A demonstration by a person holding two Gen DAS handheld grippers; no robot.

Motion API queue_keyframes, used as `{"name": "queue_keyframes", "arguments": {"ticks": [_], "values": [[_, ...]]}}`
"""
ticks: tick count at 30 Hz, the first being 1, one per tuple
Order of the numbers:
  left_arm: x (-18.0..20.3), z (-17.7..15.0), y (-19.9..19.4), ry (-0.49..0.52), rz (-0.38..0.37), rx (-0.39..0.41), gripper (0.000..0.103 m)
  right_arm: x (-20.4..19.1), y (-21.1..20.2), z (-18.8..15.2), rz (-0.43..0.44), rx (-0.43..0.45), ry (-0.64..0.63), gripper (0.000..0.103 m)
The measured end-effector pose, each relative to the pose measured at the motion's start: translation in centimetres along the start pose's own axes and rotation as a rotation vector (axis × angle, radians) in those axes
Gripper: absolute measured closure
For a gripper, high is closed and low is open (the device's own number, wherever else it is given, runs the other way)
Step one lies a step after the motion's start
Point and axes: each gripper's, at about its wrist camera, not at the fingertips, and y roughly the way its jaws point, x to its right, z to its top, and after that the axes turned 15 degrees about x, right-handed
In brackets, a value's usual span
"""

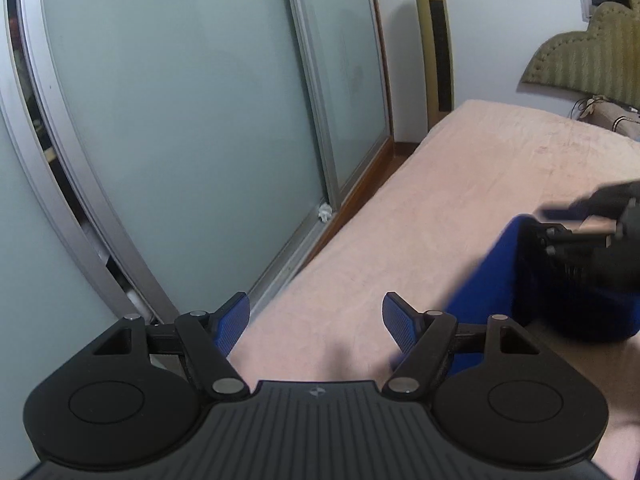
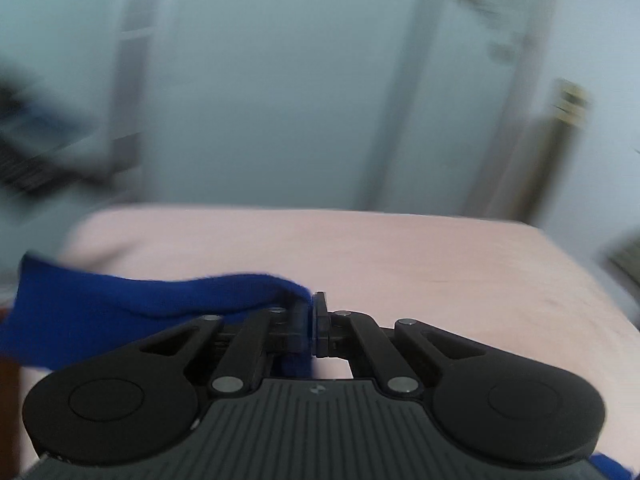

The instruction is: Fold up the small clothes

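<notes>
A dark blue garment (image 2: 120, 300) hangs from my right gripper (image 2: 314, 312), which is shut on its edge above the pink bed cover (image 2: 400, 256). The cloth trails left and down. In the left wrist view the same garment (image 1: 488, 280) shows at the right, lifted off the bed, with the right gripper (image 1: 560, 216) blurred above it. My left gripper (image 1: 316, 320) is open and empty, held over the bed's left edge, to the left of the garment. The right wrist view is motion-blurred.
The pink bed cover (image 1: 460, 200) runs back to an olive headboard (image 1: 580, 60). Sliding frosted glass doors (image 1: 180, 120) stand along the bed's left side. A gold tower fan (image 1: 436, 48) stands in the corner. A narrow floor gap lies between bed and doors.
</notes>
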Motion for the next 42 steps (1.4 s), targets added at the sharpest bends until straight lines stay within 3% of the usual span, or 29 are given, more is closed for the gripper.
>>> {"name": "queue_keyframes", "arguments": {"ticks": [1, 2, 6, 10, 12, 14, 19, 23, 27, 29, 32, 33, 34, 37, 40, 42], "values": [[0.1, -0.1, 0.0, -0.001, -0.004, -0.005, 0.030, 1.4, 0.7, -0.1, -0.049, -0.029, 0.046, 0.047], [0.2, -0.2, 0.1, -0.002, -0.011, -0.007, 0.030, 2.8, 1.0, -0.3, -0.080, -0.052, 0.106, 0.038], [1.2, -0.9, 0.5, -0.036, -0.080, -0.047, 0.030, 6.8, -2.4, -1.4, -0.097, 0.004, 0.334, 0.038], [2.5, -2.0, 0.9, -0.187, -0.234, -0.135, 0.030, 8.5, -6.2, -2.9, -0.207, 0.021, 0.461, 0.034], [2.9, -3.1, 1.0, -0.334, -0.273, -0.190, 0.030, 10.1, -9.2, -3.9, -0.203, 0.046, 0.561, 0.030], [2.9, -3.9, 1.5, -0.495, -0.265, -0.205, 0.030, 10.1, -10.9, -5.3, -0.200, 0.076, 0.639, 0.026], [2.6, -5.5, 3.3, -0.909, -0.221, -0.228, 0.030, 7.8, -13.7, -7.4, -0.221, 0.043, 0.681, 0.025], [3.3, -6.2, 4.4, -1.086, -0.347, -0.353, 0.030, 6.3, -15.9, -7.6, -0.253, 0.033, 0.656, 0.023], [3.3, -6.0, 4.0, -1.087, -0.229, -0.274, 0.030, 6.5, -17.9, -8.6, -0.267, 0.046, 0.692, 0.017], [3.1, -6.4, 4.5, -1.122, -0.158, -0.280, 0.030, 6.7, -18.3, -9.1, -0.278, 0.045, 0.710, 0.017], [2.6, -6.7, 5.8, -1.173, -0.115, -0.275, 0.033, 6.8, -18.7, -9.7, -0.290, 0.032, 0.726, 0.017], [2.5, -6.4, 5.9, -1.165, -0.088, -0.275, 0.046, 6.8, -18.8, -9.9, -0.292, 0.033, 0.731, 0.017], [2.6, -5.9, 6.1, -1.125, -0.045, -0.278, 0.068, 6.9, -19.0, -10.0, -0.295, 0.035, 0.737, 0.017], [2.9, -5.1, 7.2, -1.038, -0.028, -0.303, 0.097, 7.0, -19.4, -10.2, -0.302, 0.041, 0.747, 0.015], [2.8, -4.5, 7.7, -0.989, -0.022, -0.288, 0.098, 7.1, -19.8, -10.4, -0.306, 0.046, 0.753, 0.014], [2.7, -2.8, 8.2, -0.892, 0.029, -0.225, 0.098, 7.2, -20.3, -10.6, -0.308, 0.046, 0.758, 0.014]]}}
